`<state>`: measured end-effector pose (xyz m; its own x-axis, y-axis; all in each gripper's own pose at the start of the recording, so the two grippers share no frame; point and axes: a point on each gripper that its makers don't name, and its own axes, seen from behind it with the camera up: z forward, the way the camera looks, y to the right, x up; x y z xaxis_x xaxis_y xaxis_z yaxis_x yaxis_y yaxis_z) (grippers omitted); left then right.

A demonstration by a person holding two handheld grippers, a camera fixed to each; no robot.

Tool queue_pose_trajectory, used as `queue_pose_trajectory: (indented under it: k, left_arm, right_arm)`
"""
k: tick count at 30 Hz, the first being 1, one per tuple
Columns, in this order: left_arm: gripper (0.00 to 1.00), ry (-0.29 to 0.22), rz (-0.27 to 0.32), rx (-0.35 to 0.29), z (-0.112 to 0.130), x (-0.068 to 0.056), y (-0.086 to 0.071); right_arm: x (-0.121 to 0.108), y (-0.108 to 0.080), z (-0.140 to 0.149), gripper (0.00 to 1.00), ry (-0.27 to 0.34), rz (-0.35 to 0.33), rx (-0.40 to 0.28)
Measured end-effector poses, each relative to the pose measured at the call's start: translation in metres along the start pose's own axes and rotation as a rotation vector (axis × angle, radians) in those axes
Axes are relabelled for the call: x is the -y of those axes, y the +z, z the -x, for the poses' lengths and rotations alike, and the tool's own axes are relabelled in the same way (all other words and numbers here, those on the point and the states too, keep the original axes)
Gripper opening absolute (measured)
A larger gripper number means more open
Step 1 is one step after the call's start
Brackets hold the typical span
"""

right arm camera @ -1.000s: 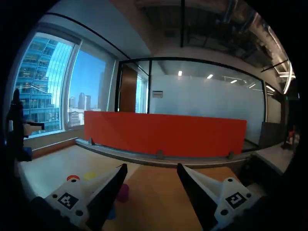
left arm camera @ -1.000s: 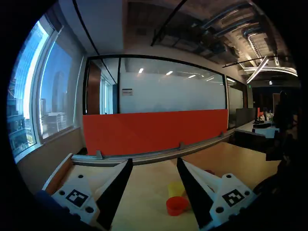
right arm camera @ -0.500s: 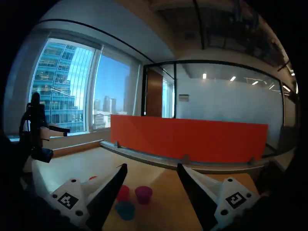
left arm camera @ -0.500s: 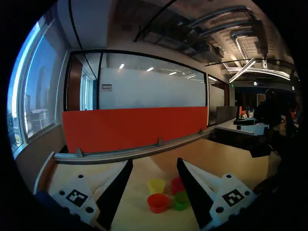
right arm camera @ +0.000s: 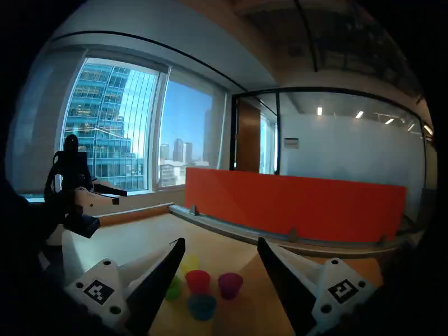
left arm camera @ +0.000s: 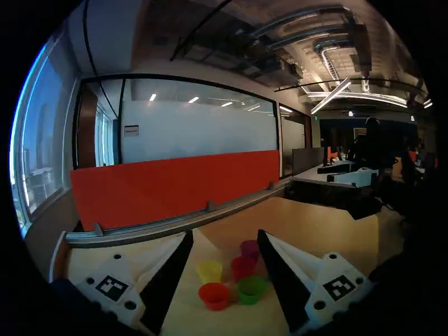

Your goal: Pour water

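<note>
Left gripper view looks along the left claw [left arm camera: 223, 234], whose two fingers stand spread apart with nothing between them, toward a cluster of small cups on the pale wooden worktop [left arm camera: 336, 224]. An orange cup [left arm camera: 214, 295] and a green cup [left arm camera: 250, 289] sit nearest, a yellow cup [left arm camera: 210, 271] and a red cup [left arm camera: 242, 267] just behind them, and a purple cup [left arm camera: 250, 248] is farthest, close by the right-hand finger. Right gripper view shows the right claw [right arm camera: 221, 242] likewise open and empty, aimed at the same group from another side; here a blue cup [right arm camera: 201, 307] is closest, with the red and purple ones just behind it and the yellow and green partly hidden by the left-hand finger. All the cups stand upright and close together. I cannot tell from either view whether any of them holds water, and I can make out no jug or bottle. Beyond the worktop runs an orange partition [left arm camera: 168, 185]. The step in hand looks like the approach: neither claw has taken anything, so pouring has not begun. The next move probably calls for choosing one cup as the source, bringing a claw down around its wall and closing gently. The tight grouping leaves little room, so a finger could nudge a neighbouring cup over.
</note>
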<state>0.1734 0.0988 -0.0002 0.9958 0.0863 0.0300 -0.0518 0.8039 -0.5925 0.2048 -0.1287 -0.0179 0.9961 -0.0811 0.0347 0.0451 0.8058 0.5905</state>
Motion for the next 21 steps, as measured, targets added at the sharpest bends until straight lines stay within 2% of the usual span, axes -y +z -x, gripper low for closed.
queue_pose_trajectory:
  k: [12,21]
  left_arm:
    - [0.84,0.009,0.075,0.062,0.015,-0.012,0.002]
    - [0.84,0.026,0.116,0.113,0.027,-0.016,0.009]
  right_arm:
    - [0.014,-0.001,0.011,1.00,-0.025,-0.071,0.072]
    - [0.016,-0.004,0.022,1.00,-0.060,-0.101,0.129]
